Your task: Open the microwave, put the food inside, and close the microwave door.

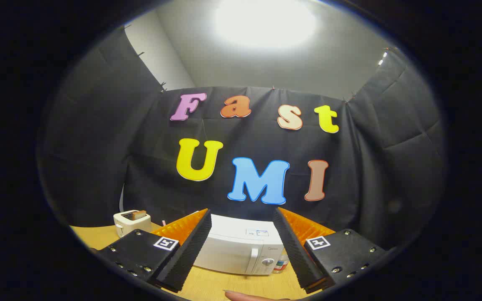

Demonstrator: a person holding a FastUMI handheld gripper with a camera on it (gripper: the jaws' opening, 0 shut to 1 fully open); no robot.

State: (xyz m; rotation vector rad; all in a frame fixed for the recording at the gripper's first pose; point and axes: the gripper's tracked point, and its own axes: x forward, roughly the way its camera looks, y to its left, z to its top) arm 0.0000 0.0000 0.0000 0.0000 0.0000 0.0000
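Observation:
A white microwave point(241, 246) stands on the wooden table point(232, 284) with its door shut, the handle and a round knob on its right side. It sits beyond my fingers, seen through the gap between them. My gripper point(241, 221) is open and holds nothing, raised above the table and apart from the microwave. A small can or jar point(281, 264) stands just right of the microwave, partly hidden by the right finger.
A white toaster point(131, 222) with bread in its slot stands at the back left of the table, beyond the left finger. A person's fingertip point(245, 296) shows at the table's near edge. Black cloth walls close the booth behind and to both sides.

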